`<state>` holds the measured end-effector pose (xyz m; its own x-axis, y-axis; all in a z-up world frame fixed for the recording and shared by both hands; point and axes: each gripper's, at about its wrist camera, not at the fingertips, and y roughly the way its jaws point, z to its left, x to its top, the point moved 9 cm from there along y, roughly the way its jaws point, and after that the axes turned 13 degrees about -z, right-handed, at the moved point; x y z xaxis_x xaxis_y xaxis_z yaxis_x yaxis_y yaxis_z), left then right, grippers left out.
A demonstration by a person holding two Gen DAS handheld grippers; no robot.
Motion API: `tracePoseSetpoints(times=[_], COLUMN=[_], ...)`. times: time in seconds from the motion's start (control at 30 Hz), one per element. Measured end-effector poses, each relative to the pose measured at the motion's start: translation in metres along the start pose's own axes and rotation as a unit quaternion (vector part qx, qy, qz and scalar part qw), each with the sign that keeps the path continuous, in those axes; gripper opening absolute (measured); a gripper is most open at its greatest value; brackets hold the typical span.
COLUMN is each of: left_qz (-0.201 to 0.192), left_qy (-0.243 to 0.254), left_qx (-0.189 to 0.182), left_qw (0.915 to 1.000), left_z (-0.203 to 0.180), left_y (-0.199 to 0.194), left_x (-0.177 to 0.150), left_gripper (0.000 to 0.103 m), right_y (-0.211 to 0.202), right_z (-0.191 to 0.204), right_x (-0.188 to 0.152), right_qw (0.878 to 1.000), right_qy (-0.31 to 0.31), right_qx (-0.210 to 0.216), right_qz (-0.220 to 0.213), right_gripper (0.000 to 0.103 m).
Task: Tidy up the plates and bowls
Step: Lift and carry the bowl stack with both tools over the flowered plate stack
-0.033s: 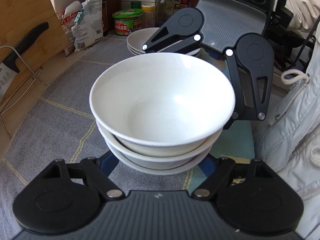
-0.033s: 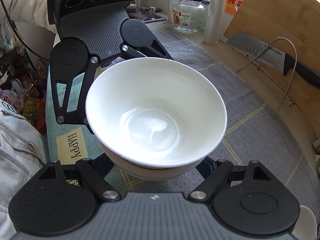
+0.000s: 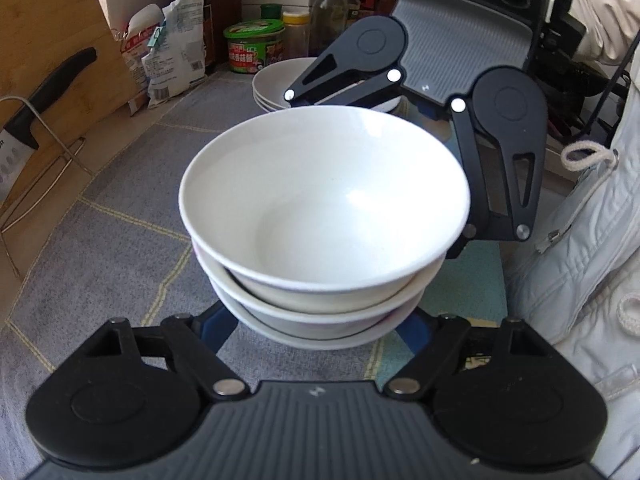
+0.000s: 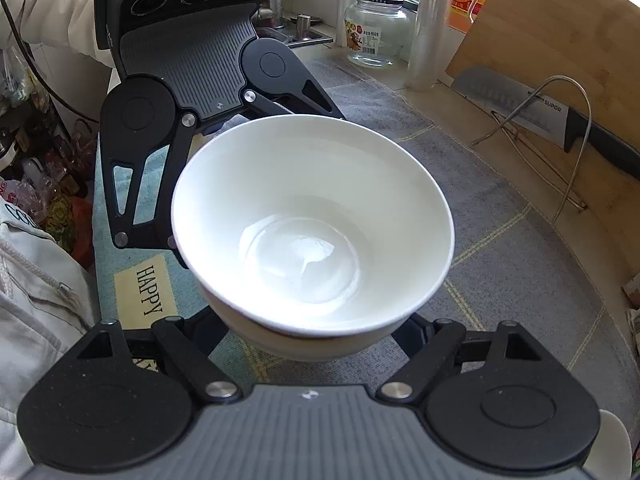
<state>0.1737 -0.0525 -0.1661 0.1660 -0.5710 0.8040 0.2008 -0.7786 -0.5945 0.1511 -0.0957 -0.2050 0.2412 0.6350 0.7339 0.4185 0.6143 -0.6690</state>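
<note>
A stack of three white bowls (image 3: pixel 324 216) stands on the grey mat, filling the middle of both views; it also shows in the right wrist view (image 4: pixel 312 224). My left gripper (image 3: pixel 316 320) is spread wide around the lowest bowl, its blue fingers (image 3: pixel 216 326) at either side, their tips hidden under the stack. My right gripper (image 4: pixel 316 332) faces it from the opposite side, also spread around the base of the stack. A second stack of white plates (image 3: pixel 280 84) sits behind, partly hidden by the right gripper's body.
A knife (image 3: pixel 44 100) rests in a wire rack against a wooden board at the left. Food bags, a green tub (image 3: pixel 254 46) and bottles line the back. A glass jar (image 4: pixel 376 32) stands by the window. A person's white jacket (image 3: pixel 580 240) is close at the right.
</note>
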Motion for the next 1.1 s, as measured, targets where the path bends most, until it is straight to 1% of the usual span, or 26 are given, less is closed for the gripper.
tracePoseSetpoints(times=[0.23, 0.43, 0.73, 1.1], left_qz=[-0.003, -0.007, -0.015, -0.027], left_qy=[0.001, 0.015, 0.035, 0.066], left_qx=[0.003, 0.004, 0.001, -0.016], left_qw=[1.0, 0.9998, 0.9993, 0.9974], left_z=[-0.006, -0.013, -0.017, -0.023], left_y=[0.009, 0.021, 0.048, 0.089], left_x=[0.02, 0.041, 0.069, 0.112], left_gripper=[0.083, 0.083, 0.083, 0.083], right_y=[-0.026, -0.049, -0.082, -0.124], right_z=[-0.006, -0.018, -0.037, -0.07], right_x=[-0.002, -0.008, -0.018, -0.042], right_qw=[1.0, 1.0, 0.999, 0.998], right_qy=[-0.005, -0.001, -0.005, 0.003], right_qx=[-0.004, -0.008, -0.031, -0.062], right_qz=[-0.003, -0.006, -0.008, -0.007], right_gripper=[0.089, 0.089, 0.089, 0.089])
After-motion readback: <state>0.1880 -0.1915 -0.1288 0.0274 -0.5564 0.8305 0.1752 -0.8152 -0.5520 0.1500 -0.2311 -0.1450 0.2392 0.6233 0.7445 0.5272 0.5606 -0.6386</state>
